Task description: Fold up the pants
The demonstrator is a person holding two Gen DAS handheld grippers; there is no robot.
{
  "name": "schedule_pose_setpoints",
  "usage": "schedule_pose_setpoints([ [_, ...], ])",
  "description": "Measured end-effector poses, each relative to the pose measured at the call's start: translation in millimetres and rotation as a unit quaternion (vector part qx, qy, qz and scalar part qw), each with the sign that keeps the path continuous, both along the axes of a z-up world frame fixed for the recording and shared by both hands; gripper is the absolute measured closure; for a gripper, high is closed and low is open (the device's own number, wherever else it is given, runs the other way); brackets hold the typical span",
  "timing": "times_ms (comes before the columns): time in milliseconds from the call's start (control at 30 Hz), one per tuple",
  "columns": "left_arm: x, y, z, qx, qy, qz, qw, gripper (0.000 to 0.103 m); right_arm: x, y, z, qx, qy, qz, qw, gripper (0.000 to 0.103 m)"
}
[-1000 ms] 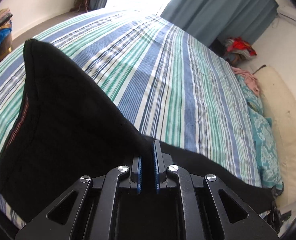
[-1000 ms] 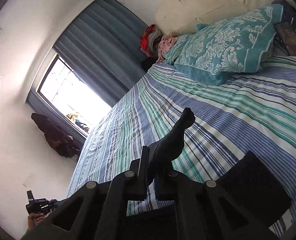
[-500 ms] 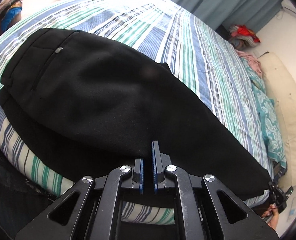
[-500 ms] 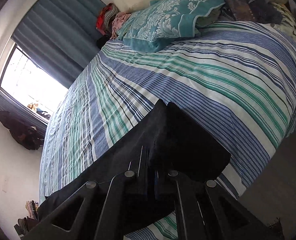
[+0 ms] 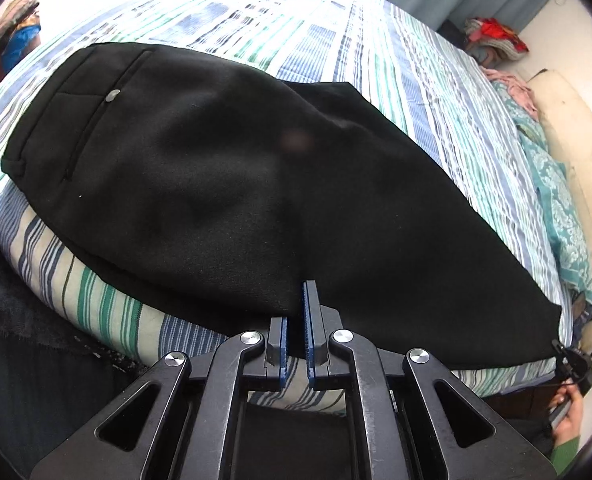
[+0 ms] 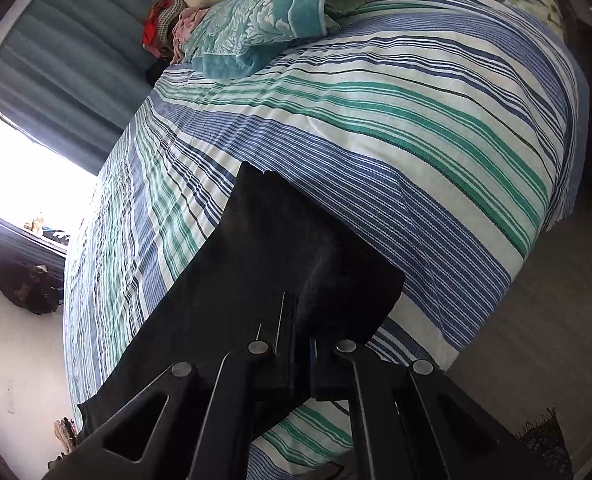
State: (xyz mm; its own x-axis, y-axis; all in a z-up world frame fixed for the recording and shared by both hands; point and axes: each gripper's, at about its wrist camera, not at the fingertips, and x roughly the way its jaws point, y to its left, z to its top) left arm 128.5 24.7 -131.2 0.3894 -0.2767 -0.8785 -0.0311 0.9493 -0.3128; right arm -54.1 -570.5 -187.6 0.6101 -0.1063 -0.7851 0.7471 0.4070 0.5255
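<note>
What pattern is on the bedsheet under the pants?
Stripes: blue, green and white with thin dark lines. The bedsheet shows best in the right wrist view.

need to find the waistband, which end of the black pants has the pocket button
The wide end of the black pants, far left in the left wrist view: its back pocket carries the small button. The narrow end runs right toward the teal pillow.

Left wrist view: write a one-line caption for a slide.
Left gripper, jaws shut on the near edge of black pants laid along a striped bed.
</note>
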Motion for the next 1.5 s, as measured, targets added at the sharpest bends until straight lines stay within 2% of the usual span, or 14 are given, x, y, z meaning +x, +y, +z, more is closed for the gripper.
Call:
schedule_pose_setpoints([
  [267,2.8,-5.3,-10.3,0.023,0.033,0.003,0.9992,0.091,6.5,4.0,1.9,-0.013,0.025,0.001,1.0,0.095],
  [333,2.8,-5.0,-10.8,0.032,0.039,0.007,0.9987,0.076,6.5,6.3,7.0,-0.031,0.033,-0.007,0.999,0.076],
  [400,-2.7,0.3,-6.2,0.038,0.04,0.012,0.9984,0.066,1.4,7.5,12.9,-0.035,0.015,-0.018,0.999,0.035],
  [533,-27.3,22.5,13.8,0.085,0.038,0.033,0.9951,0.05,-16.1,16.4,38.3,-0.098,0.027,-0.066,0.993,0.023],
  [667,-40.5,35.6,59.1,0.127,-0.056,0.047,0.9892,0.045,-29.9,33.8,70.9,-0.174,0.019,-0.103,0.979,0.021],
  [767,-2.1,27.1,75.5,0.147,-0.121,0.008,0.9818,0.011,-17.7,60.2,88.2,-0.21,0.002,-0.067,0.975,0.017],
  [833,31.0,25.0,64.8,0.152,-0.137,-0.03,0.9785,0.009,0.6,80.9,92.2,-0.212,-0.009,-0.024,0.977,0.016],
  [900,66.9,14.6,35.2,0.23,-0.103,-0.042,0.9668,0.021,22.1,102.2,88.0,-0.198,-0.015,0.021,0.98,0.016],
  [967,85.8,34.0,-1.0,0.319,-0.035,-0.003,0.947,0.042,38.0,124.7,82.9,-0.186,-0.022,0.061,0.98,0.016],
  [1000,88.1,58.0,-12.4,0.325,-0.004,0.037,0.9449,0.036,44.3,135.2,81.8,-0.185,-0.024,0.079,0.979,0.016],
  [1033,84.8,79.9,-15.6,0.293,0.003,0.076,0.953,0.017,50.0,145.2,81.2,-0.185,-0.026,0.099,0.977,0.016],
  [1100,74.2,105.4,-13.4,0.26,0.004,0.121,0.9579,0.006,60.6,165.0,77.5,-0.197,-0.023,0.142,0.97,0.016],
  [1233,58.3,94.9,4.1,0.283,-0.027,0.11,0.9524,0.009,83.0,198.2,69.3,-0.239,-0.004,0.228,0.944,0.016],
  [1500,57.2,4.1,33.2,0.187,-0.14,-0.032,0.9718,0.005,109.9,242.1,50.4,-0.209,-0.017,0.34,0.917,0.016],
])
